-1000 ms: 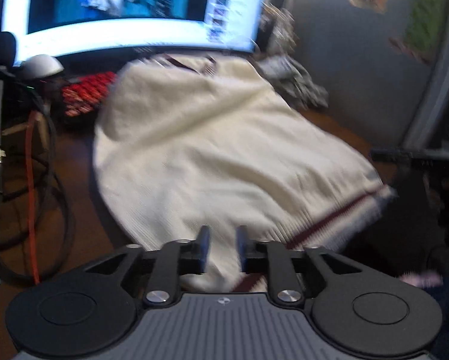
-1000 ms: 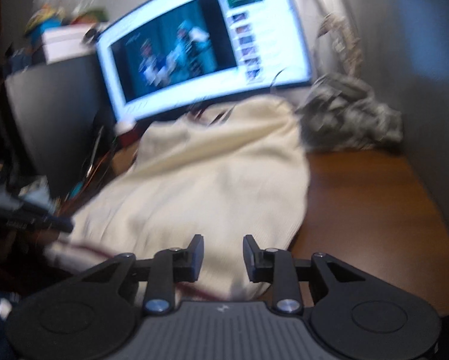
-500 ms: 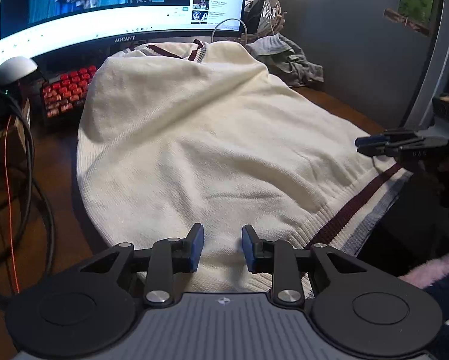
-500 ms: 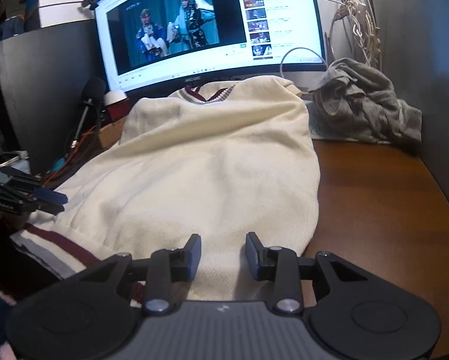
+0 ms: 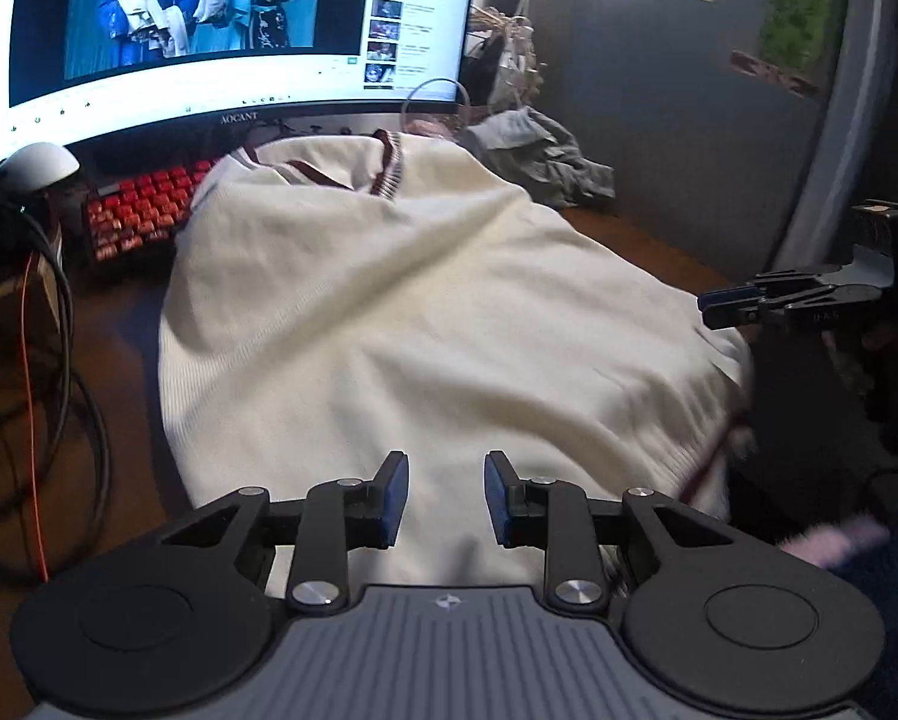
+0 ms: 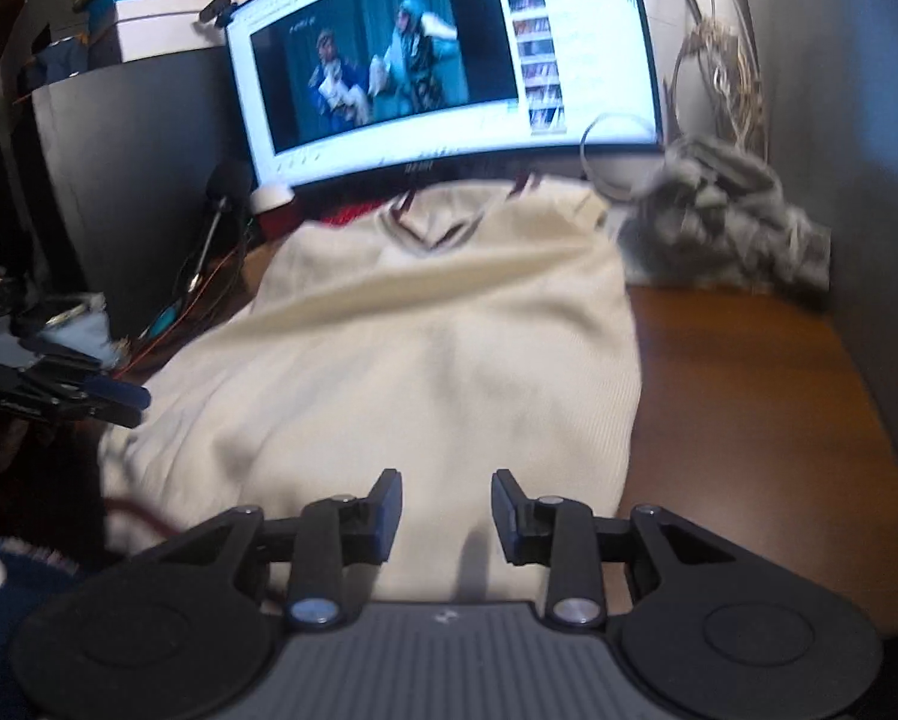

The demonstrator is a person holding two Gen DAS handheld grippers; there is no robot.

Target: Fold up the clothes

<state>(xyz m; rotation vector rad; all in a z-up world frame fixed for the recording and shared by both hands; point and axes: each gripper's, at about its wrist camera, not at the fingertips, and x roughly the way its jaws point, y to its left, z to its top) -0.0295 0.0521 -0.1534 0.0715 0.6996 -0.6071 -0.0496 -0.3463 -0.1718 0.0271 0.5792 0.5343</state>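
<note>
Cables (image 5: 59, 360) hang in dark loops at the far left of the left wrist view, with a thin orange wire among them. Just right of them sits a red keyboard (image 5: 143, 210), its right end covered by the cream sweater (image 5: 425, 324). That sweater lies spread over the brown counter (image 6: 748, 420), V-neck collar at the far end under the lit monitor (image 5: 221, 30), striped hem hanging off the near edge. The left gripper (image 5: 443, 498) hovers over the sweater's near left part; its fingers (image 5: 392, 498) stand apart with nothing pinched between them, cloth only showing behind the gap. Further right, a crumpled grey garment (image 5: 544, 162) lies at the far end beside the collar. At the right, the right gripper (image 6: 446, 510) hovers over the sweater's near right part, fingers (image 6: 505, 513) likewise parted and empty. From the left wrist view it shows at the right edge, just above the sweater's right border.
</note>
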